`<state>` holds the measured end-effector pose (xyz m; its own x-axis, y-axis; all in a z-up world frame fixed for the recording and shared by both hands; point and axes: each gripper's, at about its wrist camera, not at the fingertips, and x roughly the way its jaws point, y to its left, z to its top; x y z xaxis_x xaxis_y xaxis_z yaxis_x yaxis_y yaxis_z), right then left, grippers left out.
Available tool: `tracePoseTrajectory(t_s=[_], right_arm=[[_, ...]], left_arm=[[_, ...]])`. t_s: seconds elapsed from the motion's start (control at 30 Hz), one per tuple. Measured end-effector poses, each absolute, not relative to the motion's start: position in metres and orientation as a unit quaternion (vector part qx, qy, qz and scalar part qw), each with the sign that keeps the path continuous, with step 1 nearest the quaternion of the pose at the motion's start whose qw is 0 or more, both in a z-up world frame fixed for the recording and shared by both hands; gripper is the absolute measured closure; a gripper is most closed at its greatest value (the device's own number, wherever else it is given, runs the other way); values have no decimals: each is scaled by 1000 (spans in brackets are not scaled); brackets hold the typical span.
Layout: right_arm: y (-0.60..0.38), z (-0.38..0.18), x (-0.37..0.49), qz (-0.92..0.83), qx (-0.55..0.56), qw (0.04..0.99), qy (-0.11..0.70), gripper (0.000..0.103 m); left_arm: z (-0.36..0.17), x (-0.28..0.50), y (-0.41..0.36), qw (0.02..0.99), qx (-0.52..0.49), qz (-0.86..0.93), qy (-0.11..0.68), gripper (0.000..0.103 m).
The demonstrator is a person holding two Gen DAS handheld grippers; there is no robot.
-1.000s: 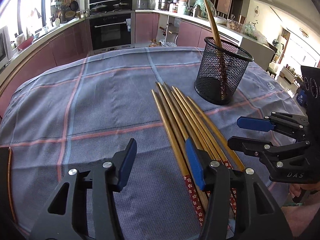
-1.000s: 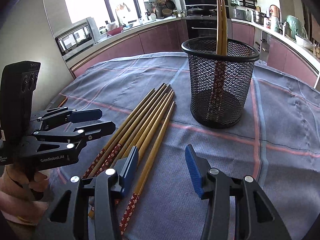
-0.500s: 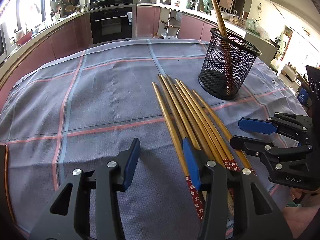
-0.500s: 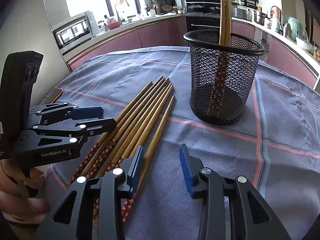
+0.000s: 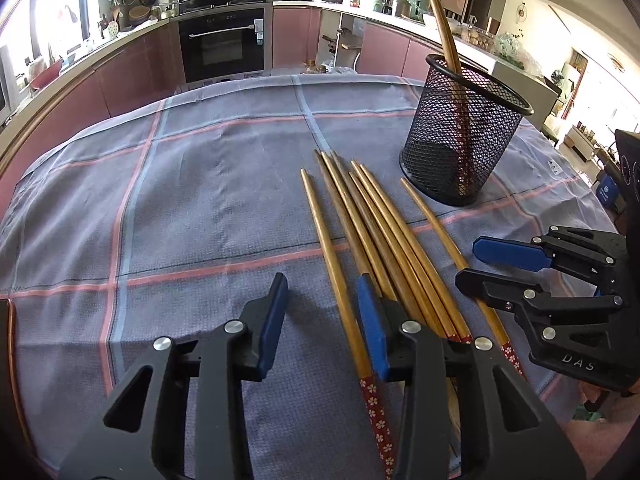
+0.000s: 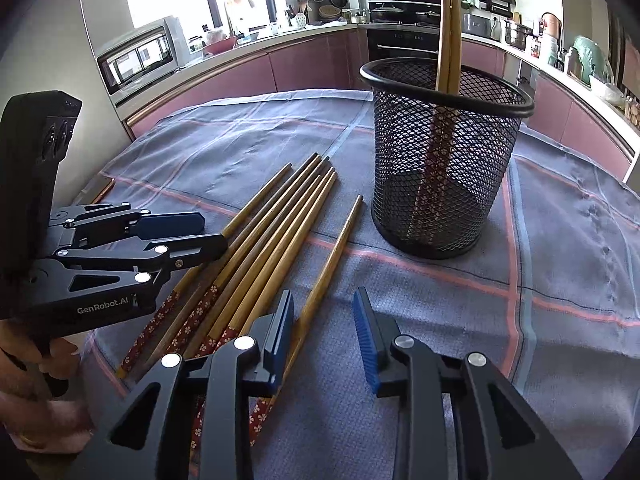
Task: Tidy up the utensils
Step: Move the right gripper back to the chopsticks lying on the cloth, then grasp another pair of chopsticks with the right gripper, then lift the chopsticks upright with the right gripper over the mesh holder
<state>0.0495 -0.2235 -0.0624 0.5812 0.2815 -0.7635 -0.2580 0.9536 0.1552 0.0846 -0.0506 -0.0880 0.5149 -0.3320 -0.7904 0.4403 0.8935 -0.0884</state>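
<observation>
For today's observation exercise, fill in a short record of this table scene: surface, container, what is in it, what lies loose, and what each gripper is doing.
surface: checked cloth over the table
container: black mesh cup, upright
in container: two chopsticks, leaning on the rim
loose items: seven chopsticks lying side by side on the cloth, patterned red ends toward the camera, one set slightly apart nearest the cup
left gripper: jaws closing, nothing held; leftmost chopstick lies between them
right gripper: jaws closing, nothing held; bare cloth between them
</observation>
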Motion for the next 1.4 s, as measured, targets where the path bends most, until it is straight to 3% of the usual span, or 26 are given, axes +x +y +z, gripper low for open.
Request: tracePoseTrajectory(t_s=[0.1,0.3,0.37,0.57,0.87,1.4], right_arm=[[-223,-62,52,150,11,889,432,74],[-230,-62,54,152,33,886,436,86],[-233,-62,54,153,41,885,438,93],[-236,-60,52,156,54,885,435,97],[-233,-42,44,189,51,892,408,97],[-221,-60,54,187,24,875,445,95]], left_arm=[[-88,90,-52,868,58,-220,441,71],[-89,92,-53,865,42,-225,447,92],[-90,92,-52,865,35,-224,447,93],[-89,89,-48,864,12,-227,449,95],[-78,72,-43,866,13,-249,434,96],[-91,77,-45,846,30,-270,460,94]])
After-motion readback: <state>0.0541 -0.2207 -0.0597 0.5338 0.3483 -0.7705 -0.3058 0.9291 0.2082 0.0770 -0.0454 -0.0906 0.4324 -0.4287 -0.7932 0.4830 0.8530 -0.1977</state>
